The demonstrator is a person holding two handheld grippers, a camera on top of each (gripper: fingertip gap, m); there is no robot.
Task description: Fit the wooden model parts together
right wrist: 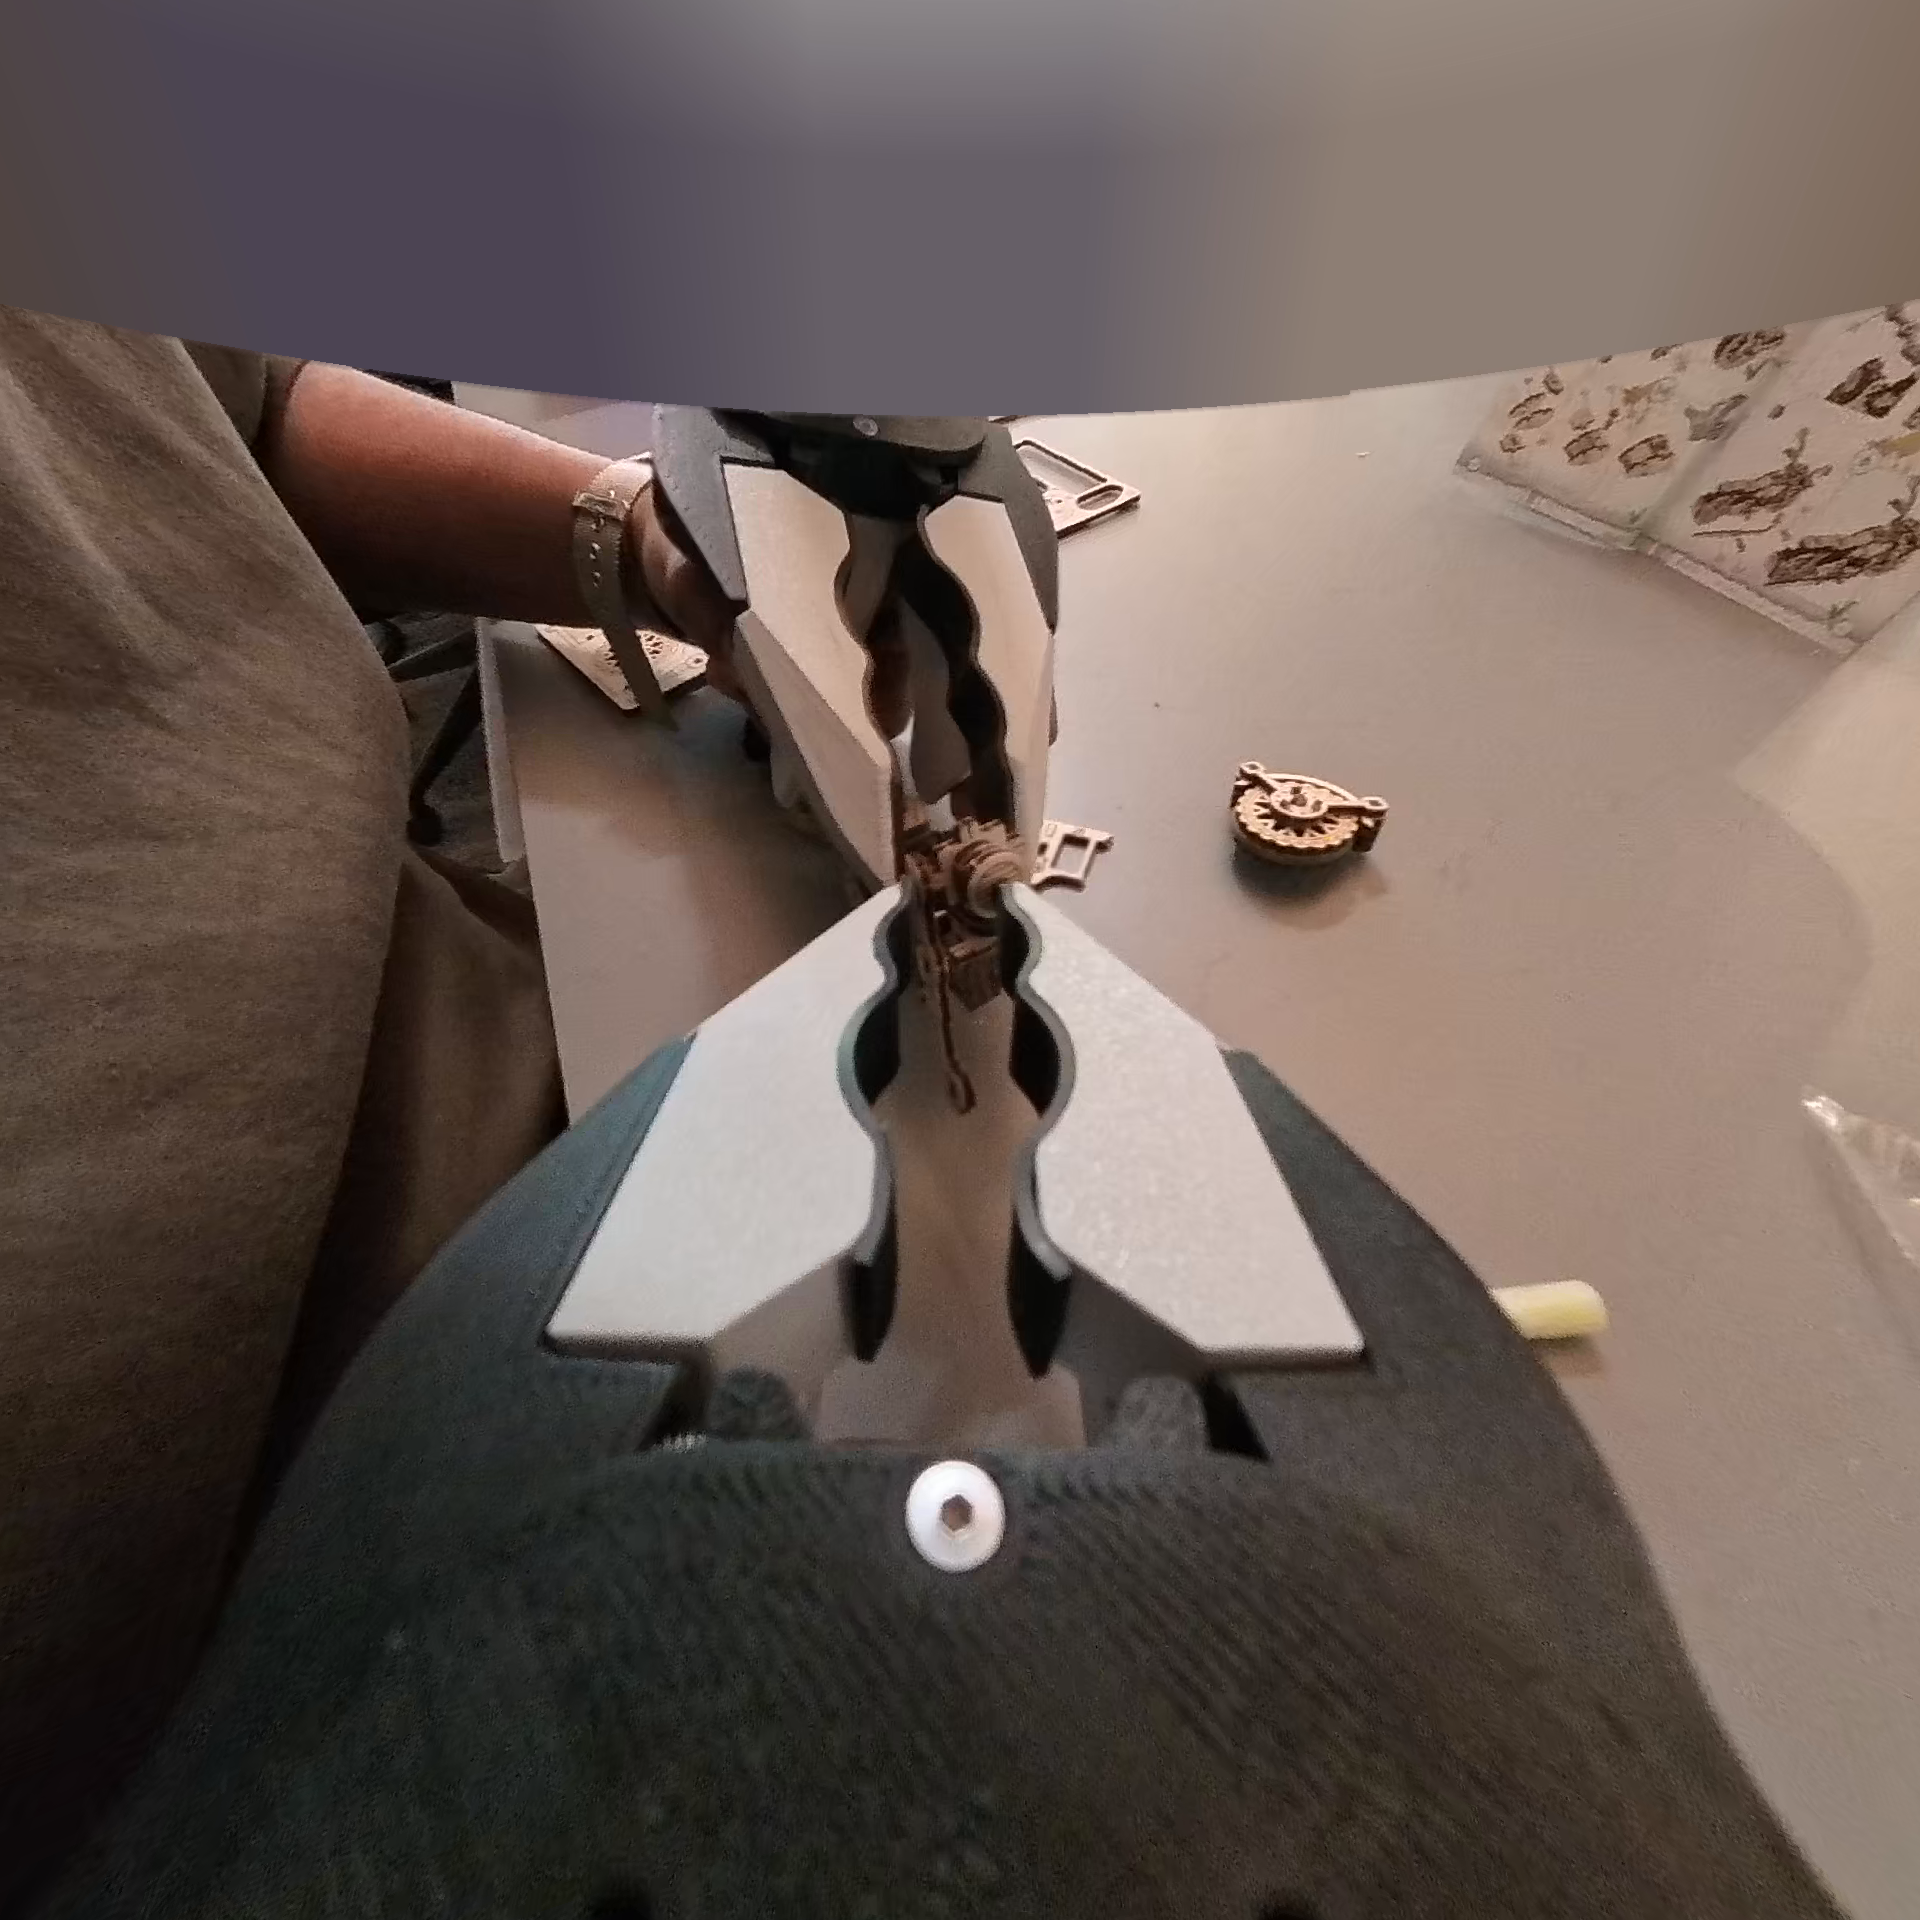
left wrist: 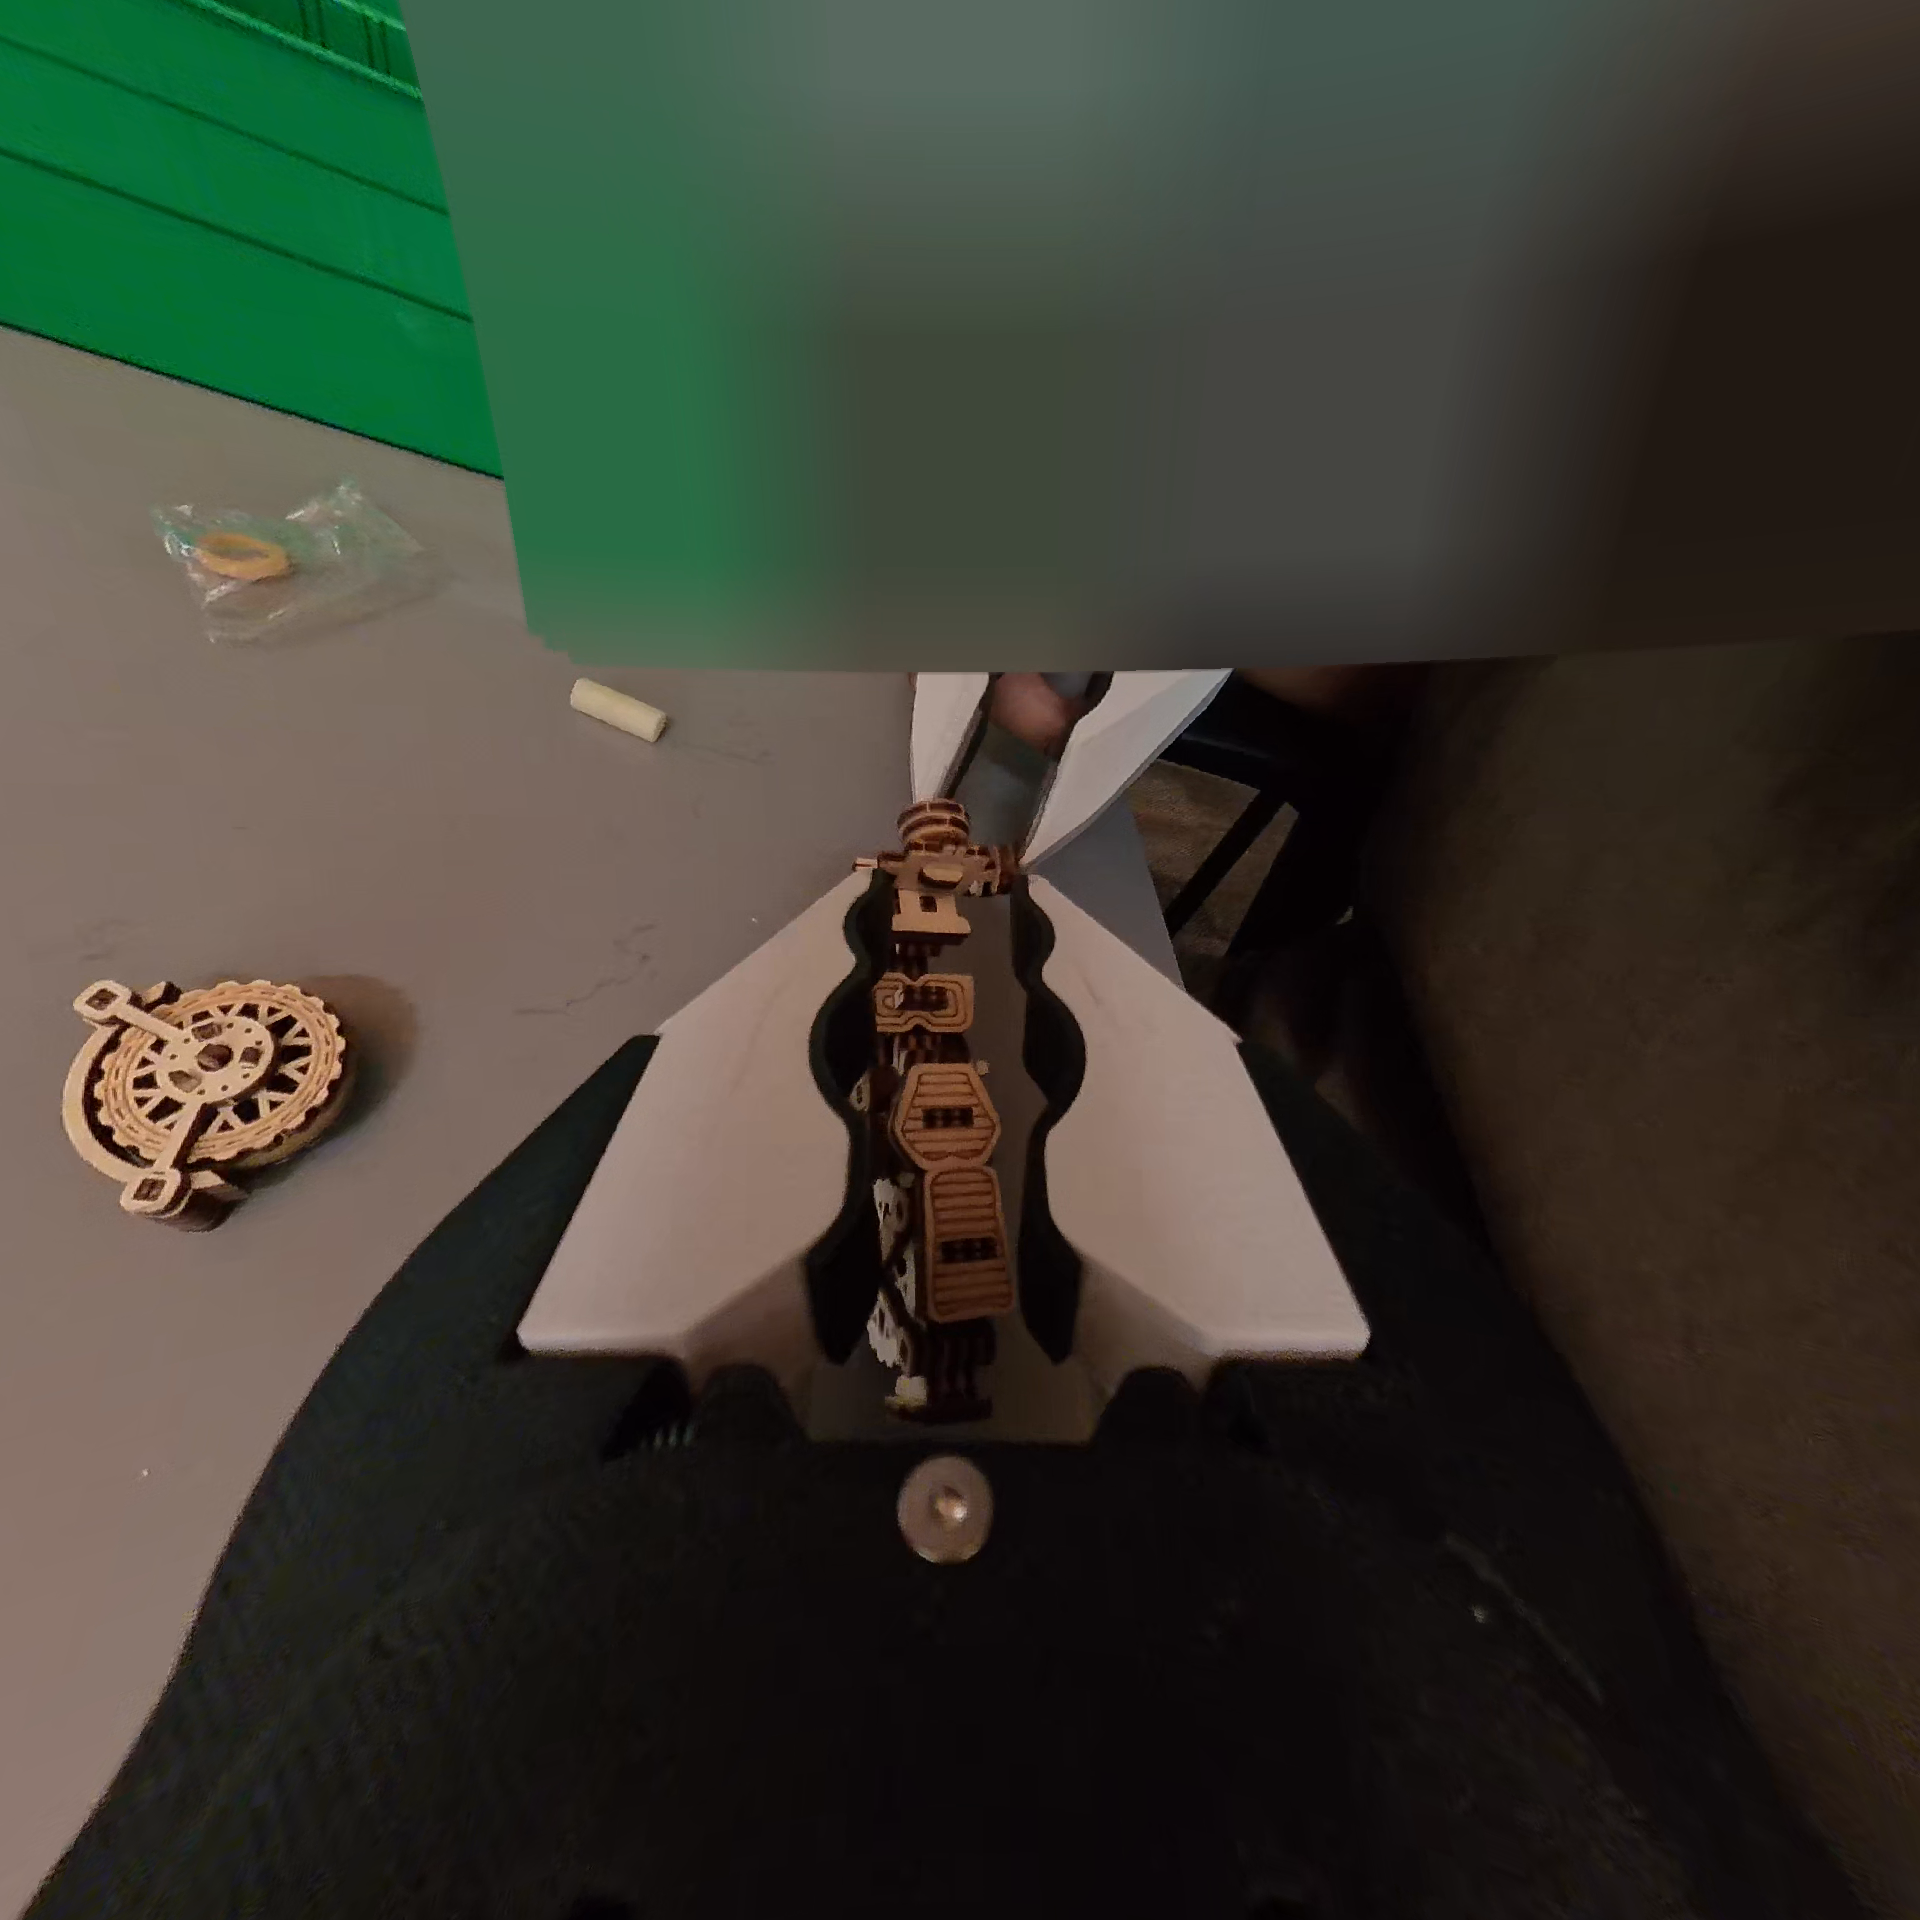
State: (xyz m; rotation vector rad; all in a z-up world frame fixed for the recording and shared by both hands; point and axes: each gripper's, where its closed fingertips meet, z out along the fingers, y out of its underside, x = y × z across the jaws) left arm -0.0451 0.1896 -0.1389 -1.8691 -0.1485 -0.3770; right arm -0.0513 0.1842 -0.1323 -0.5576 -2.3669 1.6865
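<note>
Left claw [left wrist: 943,883]: pressed onto the long wooden model [left wrist: 940,1132], which runs down the middle of the left wrist view between its fingers.
Right claw [right wrist: 954,881]: pinching the model's small end piece [right wrist: 961,857] at centre frame, tip to tip with the left claw [right wrist: 961,800].
Wheel [left wrist: 203,1091]: flat on the grey table [left wrist: 312,831], left of frame, well apart from both claws.
Peg [left wrist: 618,709]: pale, on the table, upper left.
Bag [left wrist: 275,556]: clear, holding a rubber band, farther upper left.
</note>
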